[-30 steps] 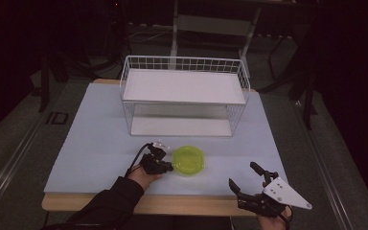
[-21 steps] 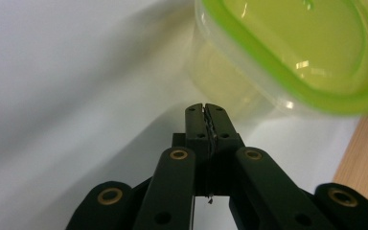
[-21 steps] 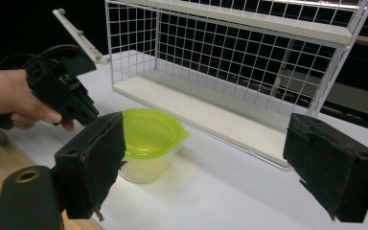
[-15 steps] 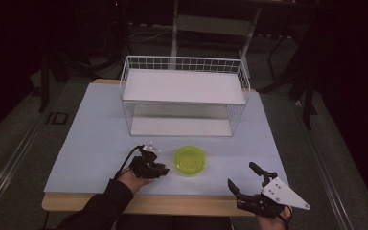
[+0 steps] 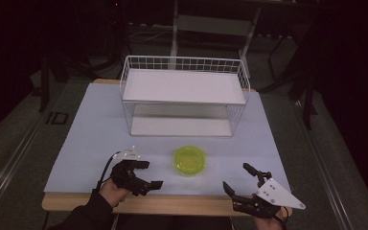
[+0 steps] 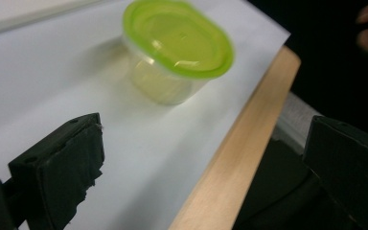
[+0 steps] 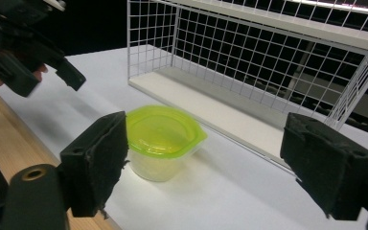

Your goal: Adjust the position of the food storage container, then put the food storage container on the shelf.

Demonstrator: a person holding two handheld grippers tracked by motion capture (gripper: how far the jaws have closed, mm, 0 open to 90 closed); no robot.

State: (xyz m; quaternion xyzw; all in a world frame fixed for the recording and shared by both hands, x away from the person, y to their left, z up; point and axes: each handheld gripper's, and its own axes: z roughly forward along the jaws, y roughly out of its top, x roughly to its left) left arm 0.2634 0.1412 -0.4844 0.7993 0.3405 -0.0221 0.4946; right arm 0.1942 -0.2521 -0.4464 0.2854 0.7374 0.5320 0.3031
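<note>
A small clear tub with a lime-green lid (image 5: 189, 160) (image 6: 177, 48) (image 7: 162, 136) stands on the white mat, near the front middle. My left gripper (image 5: 149, 174) (image 6: 206, 163) is open at the tub's left, a short way off, near the table's front edge. My right gripper (image 5: 239, 178) (image 7: 220, 163) is open at the front right, its jaws aimed toward the tub with nothing between them. In the right gripper view, the left gripper (image 7: 69, 74) shows at the upper left.
A white wire rack (image 5: 184, 98) (image 7: 268, 72) with two shelves stands behind the tub at mid-table. The white mat (image 5: 86, 134) covers the table; a wooden front edge (image 5: 172, 205) (image 6: 230, 158) runs along it.
My left gripper has drawn back from the tub toward the left front edge. The tub stays where it was. My right gripper has barely moved.
</note>
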